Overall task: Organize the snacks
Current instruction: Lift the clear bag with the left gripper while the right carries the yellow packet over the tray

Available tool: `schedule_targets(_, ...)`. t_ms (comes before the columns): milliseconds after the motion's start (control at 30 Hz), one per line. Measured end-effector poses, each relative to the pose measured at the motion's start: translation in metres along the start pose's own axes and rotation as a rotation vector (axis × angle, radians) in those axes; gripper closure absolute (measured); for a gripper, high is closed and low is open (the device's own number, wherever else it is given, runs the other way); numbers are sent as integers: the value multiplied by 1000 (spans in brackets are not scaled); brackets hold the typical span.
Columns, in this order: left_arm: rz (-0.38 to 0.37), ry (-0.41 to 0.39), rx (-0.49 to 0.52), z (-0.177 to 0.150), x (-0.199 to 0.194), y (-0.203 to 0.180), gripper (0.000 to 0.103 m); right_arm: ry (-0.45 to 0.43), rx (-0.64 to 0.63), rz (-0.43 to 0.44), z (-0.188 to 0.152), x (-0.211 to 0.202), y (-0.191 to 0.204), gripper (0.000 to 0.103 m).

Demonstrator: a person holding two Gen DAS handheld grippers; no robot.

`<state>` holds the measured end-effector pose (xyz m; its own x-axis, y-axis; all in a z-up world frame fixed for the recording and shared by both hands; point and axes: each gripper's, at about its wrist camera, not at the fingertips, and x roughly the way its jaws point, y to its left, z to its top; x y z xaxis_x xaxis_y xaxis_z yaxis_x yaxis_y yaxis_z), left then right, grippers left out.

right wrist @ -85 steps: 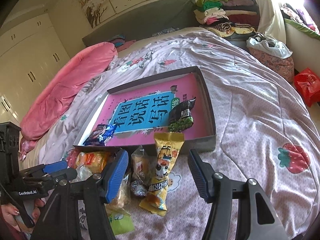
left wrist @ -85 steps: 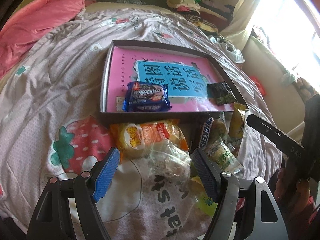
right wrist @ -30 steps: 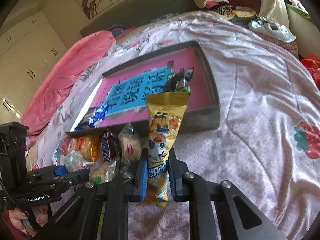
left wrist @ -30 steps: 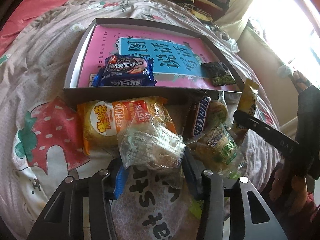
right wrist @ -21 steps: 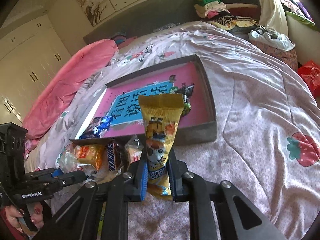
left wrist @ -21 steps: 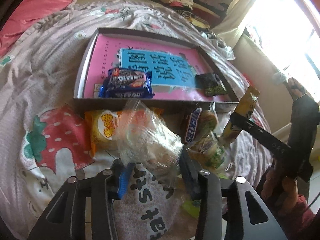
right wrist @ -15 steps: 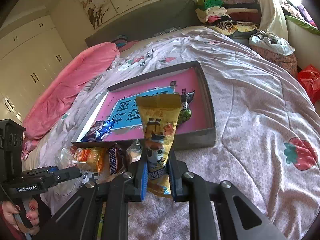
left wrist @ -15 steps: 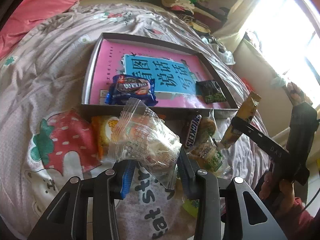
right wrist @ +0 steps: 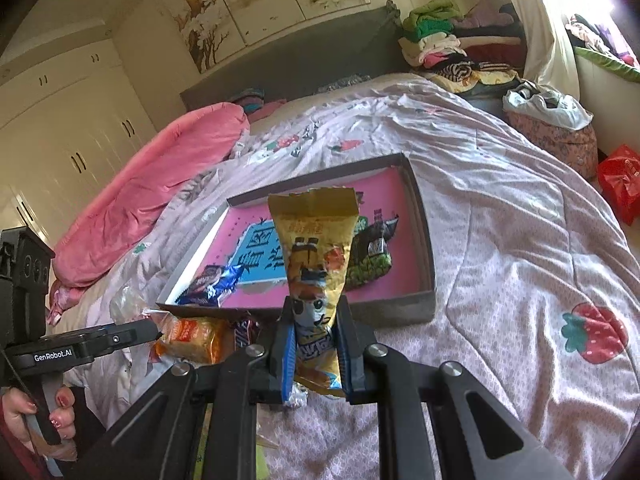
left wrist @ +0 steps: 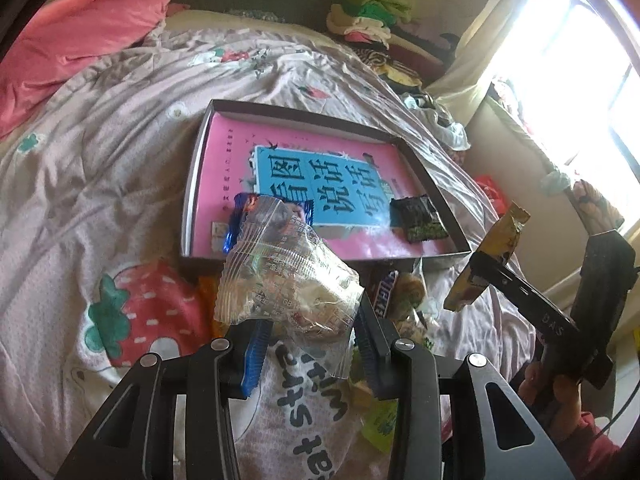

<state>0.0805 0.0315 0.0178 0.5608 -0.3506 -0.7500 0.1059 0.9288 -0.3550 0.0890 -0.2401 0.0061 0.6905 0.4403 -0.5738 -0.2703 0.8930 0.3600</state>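
Note:
My left gripper [left wrist: 310, 328] is shut on a clear plastic snack bag [left wrist: 288, 272] and holds it above the pile of snacks on the bedspread. My right gripper [right wrist: 314, 332] is shut on a tall yellow snack packet [right wrist: 316, 248], upright in front of the tray; the same packet [left wrist: 500, 236] shows at the right in the left wrist view. The dark-rimmed tray [left wrist: 200, 152] has a pink and blue book as its floor. In it lie a blue cookie packet [left wrist: 240, 216] and a dark green packet [left wrist: 418, 220]. A Snickers bar [left wrist: 384, 292] and an orange packet [right wrist: 192, 334] lie before it.
A pink duvet [right wrist: 152, 200] is heaped along the bed's left side. Folded clothes [right wrist: 436, 40] are stacked at the head. Off the right edge are a white plastic bag [right wrist: 548, 108] and a red bag [right wrist: 620, 180]. The strawberry-print bedspread [right wrist: 520, 260] spreads right of the tray.
Both grippers stood open over the pile, then shut on the clear bag and the yellow packet. Over the last second both have lifted their packets up off the bedspread.

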Motion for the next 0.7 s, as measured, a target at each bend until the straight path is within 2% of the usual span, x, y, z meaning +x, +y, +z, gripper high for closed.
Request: schedule_targets(700,5,-6,44,33,21,-27,62,-70,-30,8,28,6,4,85)
